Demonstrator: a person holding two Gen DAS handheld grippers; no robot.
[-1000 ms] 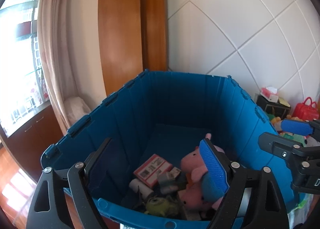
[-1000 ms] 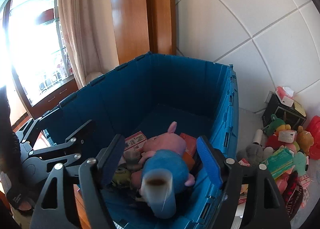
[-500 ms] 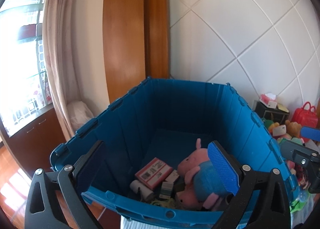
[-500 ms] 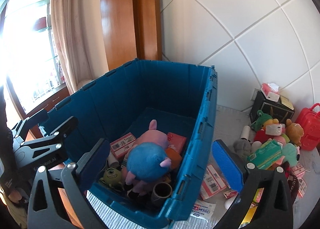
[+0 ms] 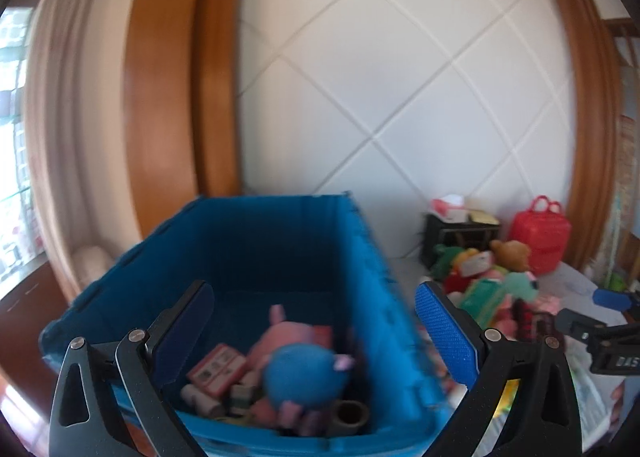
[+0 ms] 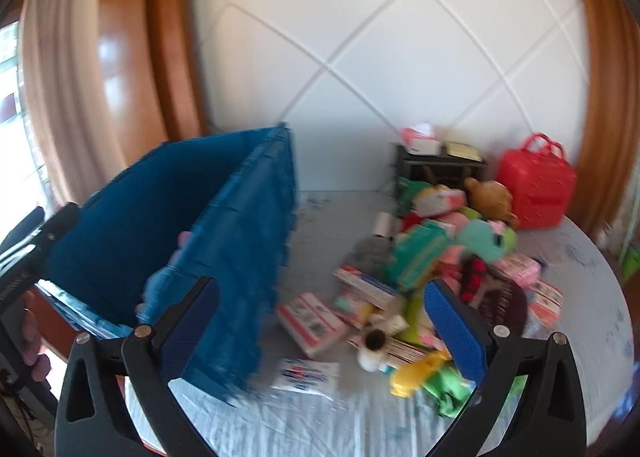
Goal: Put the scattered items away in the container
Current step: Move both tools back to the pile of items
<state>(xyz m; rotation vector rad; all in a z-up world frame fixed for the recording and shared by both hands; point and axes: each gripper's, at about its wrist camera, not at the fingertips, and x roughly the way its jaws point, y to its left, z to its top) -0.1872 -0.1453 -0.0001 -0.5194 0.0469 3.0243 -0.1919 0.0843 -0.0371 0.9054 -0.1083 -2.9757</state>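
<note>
The blue crate (image 5: 280, 241) holds a pink and blue plush pig (image 5: 300, 361), a red-and-white box (image 5: 216, 373) and a cardboard tube (image 5: 352, 413). My left gripper (image 5: 312, 293) stands open over the crate's near right corner with nothing between its fingers. My right gripper (image 6: 322, 289) is open and empty too, just right of the crate (image 6: 240, 241) and above the scattered items: a red-and-white box (image 6: 312, 321), a cardboard tube (image 6: 374, 345), a white packet (image 6: 306, 373), a yellow toy (image 6: 416, 371) and a green plush (image 6: 484, 235). Both views are blurred.
The round table has a pale cloth (image 6: 580, 297). At its back stand a red case (image 6: 536, 185), a black box (image 6: 436, 169) and a brown teddy (image 6: 490, 195). A tiled wall and wooden frames lie behind. A hand (image 6: 30, 337) holds the left gripper at the left edge.
Both grippers opened wide and swung right, away from the crate's inside toward the pile. The tube seen between the right fingers a second ago now lies in the crate.
</note>
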